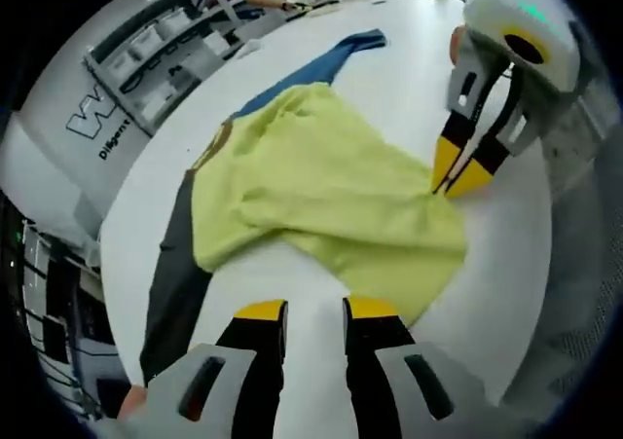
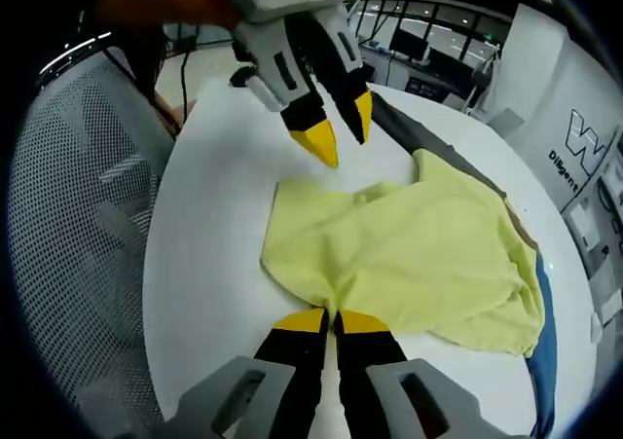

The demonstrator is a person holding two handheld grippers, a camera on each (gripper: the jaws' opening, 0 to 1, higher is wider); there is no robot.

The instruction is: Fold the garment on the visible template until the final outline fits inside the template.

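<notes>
Yellow garment (image 2: 409,254) mid-frame; right gripper (image 2: 333,319) clenched, apparently pinching its near edge. Left gripper (image 1: 314,310) released, just short of it.

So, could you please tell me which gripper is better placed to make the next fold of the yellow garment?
Probably the right gripper: it looks shut on the yellow garment at its edge, ready to carry it over. The left gripper is open, above bare white table, short of the cloth.

plain yellow garment (image 1: 321,186), white table (image 1: 409,79)
</notes>
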